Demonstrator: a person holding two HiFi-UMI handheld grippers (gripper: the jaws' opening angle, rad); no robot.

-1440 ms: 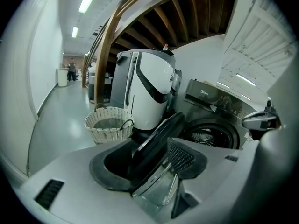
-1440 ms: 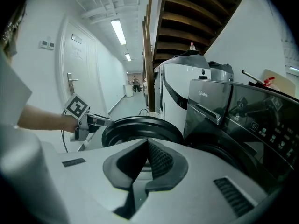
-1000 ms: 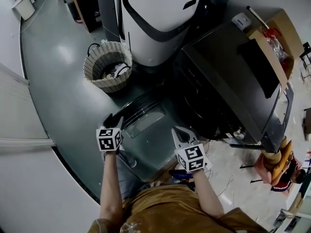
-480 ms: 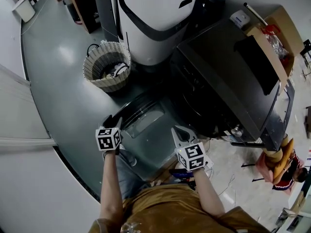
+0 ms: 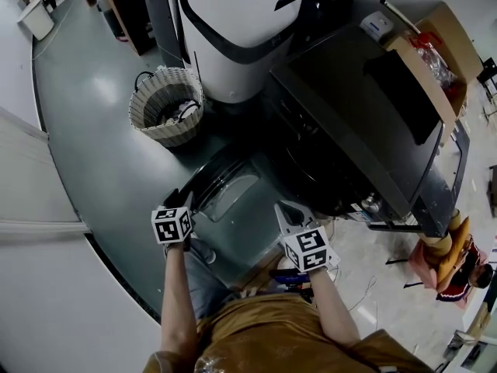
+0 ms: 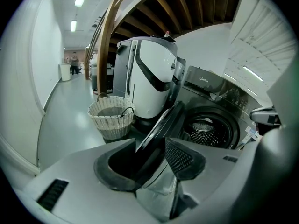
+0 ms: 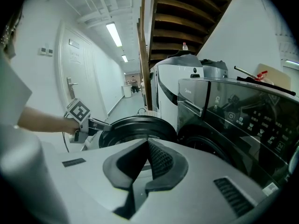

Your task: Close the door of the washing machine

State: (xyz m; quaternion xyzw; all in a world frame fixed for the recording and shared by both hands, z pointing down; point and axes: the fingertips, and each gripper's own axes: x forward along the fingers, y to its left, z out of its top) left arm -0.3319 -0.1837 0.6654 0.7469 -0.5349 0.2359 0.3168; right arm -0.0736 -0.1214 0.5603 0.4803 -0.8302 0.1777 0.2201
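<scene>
The left tongs [image 6: 150,146] are closing, with the free rim of the washing machine door [image 6: 161,125] between the two pads. I cannot see the pads pressing on it. The right tongs [image 7: 147,143] have their tips together and hold nothing. They hang just beside the door's outer face, low in front of the washing machine [image 5: 349,107].

The door is swung wide open and stands on edge. From the left gripper view it appears almost edge-on, running from the tongs away to its hinge at the left of the drum opening [image 6: 205,127]. Its glass bowl faces right, toward the drum.

Beyond the door, a wicker basket [image 5: 165,105] with a dark handle sits on the floor, near the door but apart from it. Just behind the basket a tall white and black appliance [image 5: 233,29] stands right beside the dark washing machine. An open cardboard box [image 5: 435,45] sits at the machine's far side.

The floor [image 5: 85,130] is smooth, grey-green and glossy. A wooden stair underside [image 6: 187,3] slopes overhead. A lit corridor with white walls runs away to the left.
</scene>
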